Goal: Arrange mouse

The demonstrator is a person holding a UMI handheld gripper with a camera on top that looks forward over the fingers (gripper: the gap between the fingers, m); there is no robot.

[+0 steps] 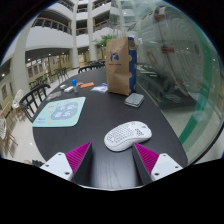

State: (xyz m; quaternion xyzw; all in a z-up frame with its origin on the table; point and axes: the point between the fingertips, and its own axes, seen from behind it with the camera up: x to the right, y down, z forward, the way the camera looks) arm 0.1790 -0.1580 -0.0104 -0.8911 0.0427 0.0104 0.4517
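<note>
A white perforated mouse [127, 133] lies on the dark table [95, 112], just ahead of my fingers and slightly toward the right one. My gripper [112, 158] is open, with its magenta pads [78, 156] spread wide and nothing between them. The mouse rests on the table by itself, apart from both fingertips. A light blue-green mouse mat [62, 111] with white circles lies farther off to the left, beyond the left finger.
A brown paper bag [118, 66] stands upright at the far end of the table. A small grey flat device [134, 99] lies beyond the mouse. Small orange and blue items [85, 87] lie near the bag. Chairs [35, 95] stand along the left side.
</note>
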